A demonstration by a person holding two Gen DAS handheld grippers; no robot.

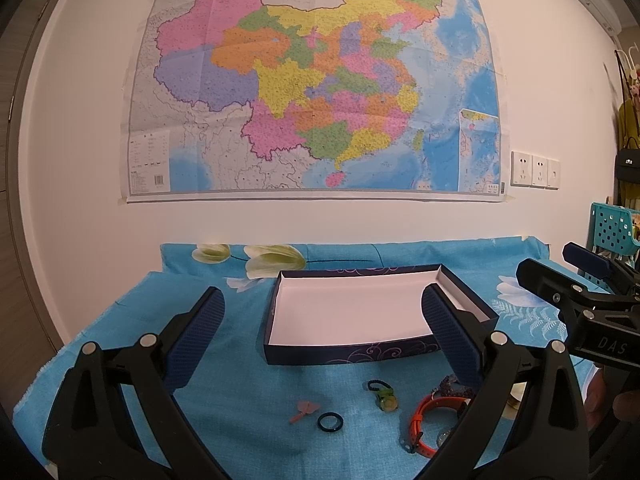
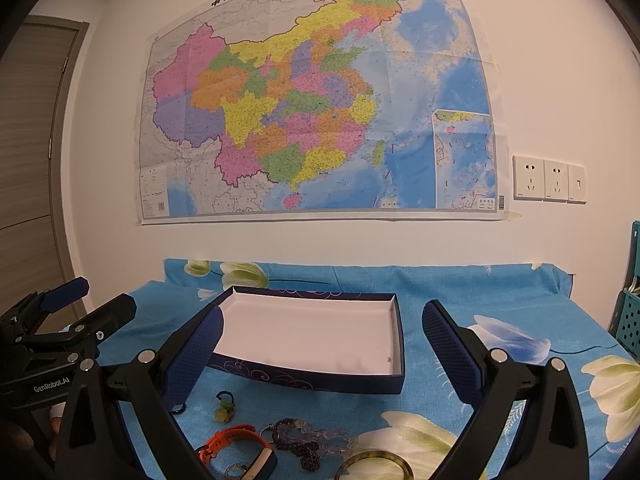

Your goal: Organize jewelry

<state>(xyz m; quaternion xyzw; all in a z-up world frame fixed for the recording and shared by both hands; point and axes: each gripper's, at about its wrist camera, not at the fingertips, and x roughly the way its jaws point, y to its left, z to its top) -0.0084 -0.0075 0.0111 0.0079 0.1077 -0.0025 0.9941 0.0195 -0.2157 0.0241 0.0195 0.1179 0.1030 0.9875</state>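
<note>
Both claws, left gripper & right gripper, spread wide, empty, hovering. Jewelry lies at 6 o'clock of the box: orange watch, beaded bracelet, dark ring. Box prob. sits open-topped so pieces drop straight in.

Dim warm indoor light, soft shadows, strong fisheye curvature, dark vignetted corners

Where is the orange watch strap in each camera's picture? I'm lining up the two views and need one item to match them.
Left wrist view: the orange watch strap lies low and right of centre, beside the right finger.
Right wrist view: the same strap lies low and left of centre, near the left finger.
Shared landmark: the dark blue open box with a white inside, behind the strap.
</note>
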